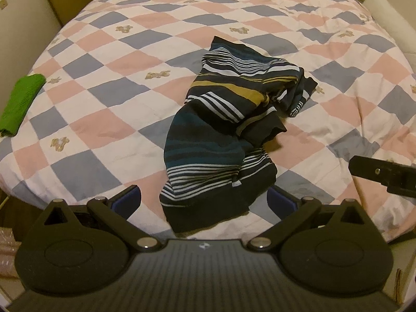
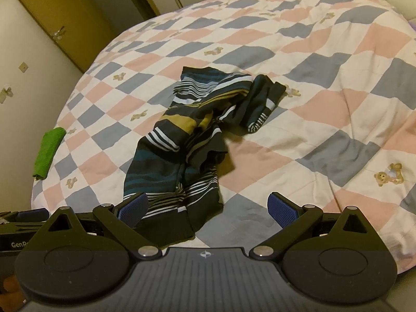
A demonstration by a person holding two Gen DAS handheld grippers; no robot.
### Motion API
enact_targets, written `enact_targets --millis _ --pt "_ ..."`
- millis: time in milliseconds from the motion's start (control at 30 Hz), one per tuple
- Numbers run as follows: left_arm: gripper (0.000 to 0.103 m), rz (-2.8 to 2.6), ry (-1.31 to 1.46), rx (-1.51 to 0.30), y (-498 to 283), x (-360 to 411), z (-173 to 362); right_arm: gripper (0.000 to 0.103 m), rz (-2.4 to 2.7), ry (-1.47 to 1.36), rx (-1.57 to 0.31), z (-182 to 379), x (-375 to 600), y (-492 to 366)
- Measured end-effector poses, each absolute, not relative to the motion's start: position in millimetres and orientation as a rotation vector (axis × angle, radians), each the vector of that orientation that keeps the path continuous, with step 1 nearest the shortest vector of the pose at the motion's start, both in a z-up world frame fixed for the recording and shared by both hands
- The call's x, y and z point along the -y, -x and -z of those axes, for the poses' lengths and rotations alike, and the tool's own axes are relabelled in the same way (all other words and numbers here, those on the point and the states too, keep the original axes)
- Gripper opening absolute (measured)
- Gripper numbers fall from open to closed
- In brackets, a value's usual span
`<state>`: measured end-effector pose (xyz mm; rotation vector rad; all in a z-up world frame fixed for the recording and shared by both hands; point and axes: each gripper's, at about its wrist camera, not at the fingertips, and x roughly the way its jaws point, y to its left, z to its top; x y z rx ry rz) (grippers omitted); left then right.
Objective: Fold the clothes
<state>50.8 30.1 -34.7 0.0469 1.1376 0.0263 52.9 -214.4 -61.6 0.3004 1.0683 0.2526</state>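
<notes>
Left wrist view: one crumpled striped shirt (image 1: 226, 135) lies mid-frame on the checked quilt (image 1: 109, 130), one green cloth (image 1: 20, 101) at the left edge. The left gripper (image 1: 204, 199) gapes wide, empty, over the shirt's near hem; the right gripper (image 1: 384, 174) juts in at right.

Right wrist view: its jaws spread wide, empty. Only here: a brown door (image 2: 59, 18) upper left.

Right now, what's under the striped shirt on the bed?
The striped shirt lies crumpled directly on the checked quilt, which shows all around it. Its own folds overlap, so anything tucked beneath or inside them is hidden. The green cloth lies apart, near the bed's edge.
</notes>
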Motion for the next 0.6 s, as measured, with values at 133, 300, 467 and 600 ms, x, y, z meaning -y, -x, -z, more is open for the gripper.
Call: enact_targets --millis 133,300,467,600 --pt "0.102 0.028 -0.076 -1.156 -73 -42 41 0.101 -0.205 -0.315 -1.081 65 201 -64" --pt "0.102 0.093 -0.125 -1.171 -108 -62 47 0.101 -0.137 -0.354 -1.095 71 179 -80" --pt "0.102 0.195 -0.183 -1.183 -140 -79 53 0.101 -0.051 -0.415 -1.089 76 162 -93" --pt "0.102 0.280 -0.257 -1.171 -157 -85 63 0.101 0.022 -0.482 -1.077 84 155 -95"
